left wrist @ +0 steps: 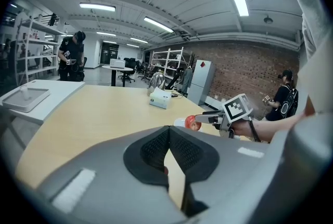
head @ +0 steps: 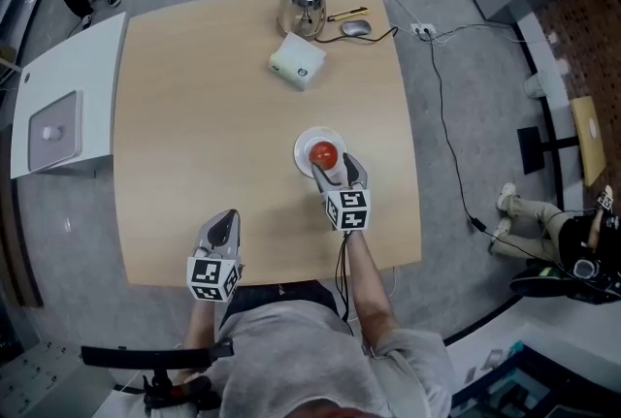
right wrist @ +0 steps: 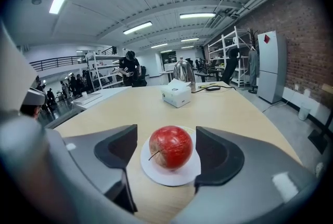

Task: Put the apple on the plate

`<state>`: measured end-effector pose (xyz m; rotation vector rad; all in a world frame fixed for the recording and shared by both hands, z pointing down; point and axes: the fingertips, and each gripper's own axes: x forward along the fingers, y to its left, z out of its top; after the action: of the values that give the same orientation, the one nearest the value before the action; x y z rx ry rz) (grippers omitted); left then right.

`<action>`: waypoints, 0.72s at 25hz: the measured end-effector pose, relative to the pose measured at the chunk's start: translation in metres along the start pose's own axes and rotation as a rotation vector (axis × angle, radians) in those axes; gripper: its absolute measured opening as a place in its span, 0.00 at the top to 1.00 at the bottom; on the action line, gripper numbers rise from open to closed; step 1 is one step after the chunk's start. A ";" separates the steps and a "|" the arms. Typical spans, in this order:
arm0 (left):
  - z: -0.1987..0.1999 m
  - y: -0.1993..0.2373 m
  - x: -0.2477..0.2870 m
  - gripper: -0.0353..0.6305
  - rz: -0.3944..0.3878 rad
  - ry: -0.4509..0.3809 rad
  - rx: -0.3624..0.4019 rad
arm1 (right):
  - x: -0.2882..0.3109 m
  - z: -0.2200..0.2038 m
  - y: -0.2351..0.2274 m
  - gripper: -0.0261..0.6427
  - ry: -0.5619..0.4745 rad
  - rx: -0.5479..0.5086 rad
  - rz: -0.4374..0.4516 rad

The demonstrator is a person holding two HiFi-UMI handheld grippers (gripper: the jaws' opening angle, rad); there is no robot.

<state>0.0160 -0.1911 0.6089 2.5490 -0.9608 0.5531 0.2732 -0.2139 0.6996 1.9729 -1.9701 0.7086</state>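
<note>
Reaching out from the near edge in the head view, the person's right forearm stretches over the tabletop (head: 213, 135) and carries the right claw (head: 337, 168), which points away toward the far side. Its jaws stand wide apart on either side of the apple (head: 323, 154), which sits on the white plate (head: 305, 141) right of the tabletop's middle. The left claw (head: 225, 217) hangs to the left over the near edge, also pointing away, well apart from the plate. At the far edge are a kettle (head: 301, 7), a white box (head: 298, 60) and a mouse (head: 356, 27).

The left gripper view looks along the left claw (left wrist: 169, 128). Its dark pads meet at the tips with nothing between them, so this claw is closed and empty. This view alone shows the other hand from the side. The right claw (left wrist: 208, 115) comes in level from the right, its wrist behind the marker cube, with the apple (left wrist: 194, 123) at its tip on the plate (left wrist: 179, 122). A white tray (left wrist: 26, 97) lies on a side table at the left.

The right gripper view settles what the head view leaves unclear. The right claw (right wrist: 166, 139) is spread wide and grips nothing. The apple (right wrist: 170, 146) rests upright on the plate (right wrist: 156, 173) between the two pads (right wrist: 122, 147), with a clear gap on each side and its stem toward the near left. The box (right wrist: 177, 94) and kettle (right wrist: 183, 73) stand far beyond it.
</note>
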 end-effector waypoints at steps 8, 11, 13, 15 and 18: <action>0.012 -0.018 -0.026 0.92 0.006 -0.043 0.021 | -0.033 0.009 0.012 0.48 -0.026 -0.018 0.020; 0.014 -0.022 -0.031 0.92 0.008 -0.060 0.028 | -0.042 0.012 0.017 0.51 -0.040 -0.031 0.024; 0.016 -0.020 -0.028 0.92 0.009 -0.076 0.028 | -0.042 0.013 0.018 0.52 -0.046 -0.040 0.028; 0.018 -0.021 -0.030 0.92 0.013 -0.092 0.027 | -0.045 0.015 0.021 0.54 -0.054 -0.045 0.033; 0.022 -0.025 -0.041 0.92 0.018 -0.111 0.031 | -0.058 0.020 0.028 0.56 -0.072 -0.049 0.042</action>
<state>0.0102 -0.1610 0.5663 2.6247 -1.0213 0.4377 0.2507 -0.1760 0.6486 1.9602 -2.0552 0.6015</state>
